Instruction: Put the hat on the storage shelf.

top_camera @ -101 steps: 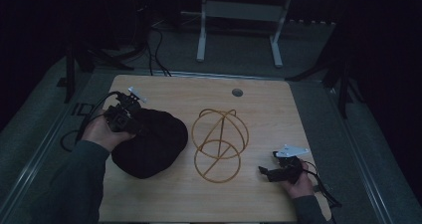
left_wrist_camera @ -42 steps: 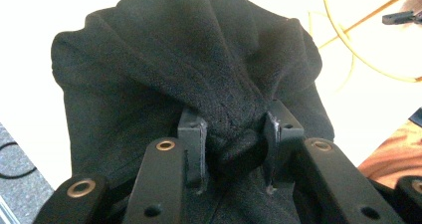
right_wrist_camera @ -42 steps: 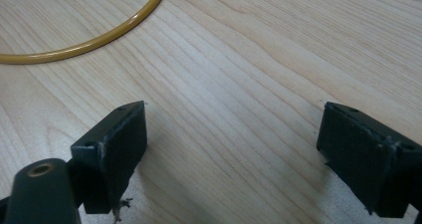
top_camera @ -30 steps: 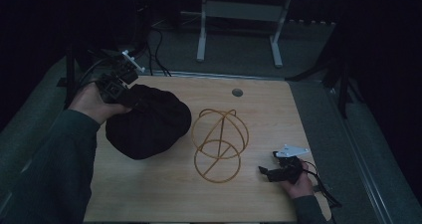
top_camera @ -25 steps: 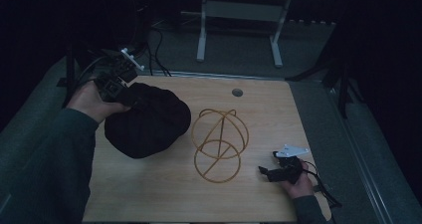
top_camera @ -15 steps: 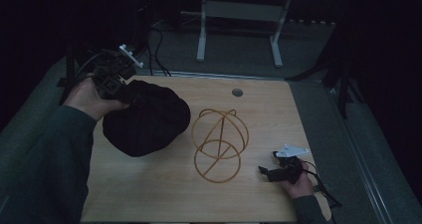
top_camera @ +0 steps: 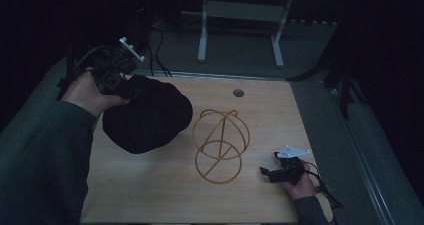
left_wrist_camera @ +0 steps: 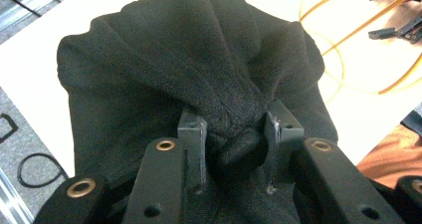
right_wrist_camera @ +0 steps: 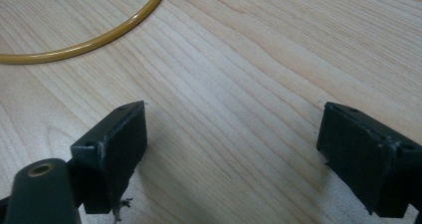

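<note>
A black fleece hat (top_camera: pixel 150 115) lies on the left part of the wooden table (top_camera: pixel 260 110), its near-left edge lifted. My left gripper (top_camera: pixel 125 87) is shut on a bunched fold of that hat (left_wrist_camera: pixel 199 74), and the cloth is pinched between the two pads (left_wrist_camera: pixel 194 139). A yellow wire stand of crossed hoops (top_camera: pixel 220 140) sits at the table's middle. My right gripper (top_camera: pixel 267 172) rests at the front right, right of the stand, open with bare wood between its pads (right_wrist_camera: pixel 119 139). Part of the yellow hoop (right_wrist_camera: pixel 99 40) curves past above them.
A small round grey grommet (top_camera: pixel 238 92) sits in the table's far edge. Cables (top_camera: pixel 160 40) and a white desk frame (top_camera: pixel 240 15) stand on the floor behind. A metal rail (top_camera: pixel 370 160) runs along the table's right side.
My left gripper has lifted and pulled the hat's edge up and toward the far left corner. The hat has shifted slightly left. The right gripper has stayed still.
</note>
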`<state>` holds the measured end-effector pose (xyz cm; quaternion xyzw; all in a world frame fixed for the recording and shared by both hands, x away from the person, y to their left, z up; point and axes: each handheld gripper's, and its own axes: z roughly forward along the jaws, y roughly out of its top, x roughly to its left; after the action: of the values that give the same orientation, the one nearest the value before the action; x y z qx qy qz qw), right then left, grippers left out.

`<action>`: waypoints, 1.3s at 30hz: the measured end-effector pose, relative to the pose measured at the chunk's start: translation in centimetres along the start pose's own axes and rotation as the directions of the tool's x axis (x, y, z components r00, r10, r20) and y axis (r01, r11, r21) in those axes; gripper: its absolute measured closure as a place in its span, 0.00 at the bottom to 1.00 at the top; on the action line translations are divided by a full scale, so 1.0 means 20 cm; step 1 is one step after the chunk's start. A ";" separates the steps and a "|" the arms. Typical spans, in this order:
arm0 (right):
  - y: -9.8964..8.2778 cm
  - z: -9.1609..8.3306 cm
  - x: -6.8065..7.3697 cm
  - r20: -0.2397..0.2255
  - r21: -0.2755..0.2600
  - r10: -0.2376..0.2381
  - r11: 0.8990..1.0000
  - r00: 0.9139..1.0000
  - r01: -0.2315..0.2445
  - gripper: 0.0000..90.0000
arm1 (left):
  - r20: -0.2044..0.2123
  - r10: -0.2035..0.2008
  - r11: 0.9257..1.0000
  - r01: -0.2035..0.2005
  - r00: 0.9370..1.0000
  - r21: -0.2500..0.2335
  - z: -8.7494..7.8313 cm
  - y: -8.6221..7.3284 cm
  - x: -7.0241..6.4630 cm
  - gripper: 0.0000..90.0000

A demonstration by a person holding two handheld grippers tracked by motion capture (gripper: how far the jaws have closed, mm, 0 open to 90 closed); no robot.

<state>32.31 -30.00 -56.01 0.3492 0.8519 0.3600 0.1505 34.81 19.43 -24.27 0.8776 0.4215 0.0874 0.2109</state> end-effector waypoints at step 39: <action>0.00 0.00 0.00 -0.001 -0.001 0.001 1.000 1.000 -0.001 0.13 | -0.012 0.030 0.999 -0.030 0.999 -0.040 -0.15 0.20 -0.08 0.75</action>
<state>32.30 -29.99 -56.02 0.3497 0.8516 0.3605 0.1501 35.56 16.97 -19.74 0.8789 0.4077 0.1040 0.2248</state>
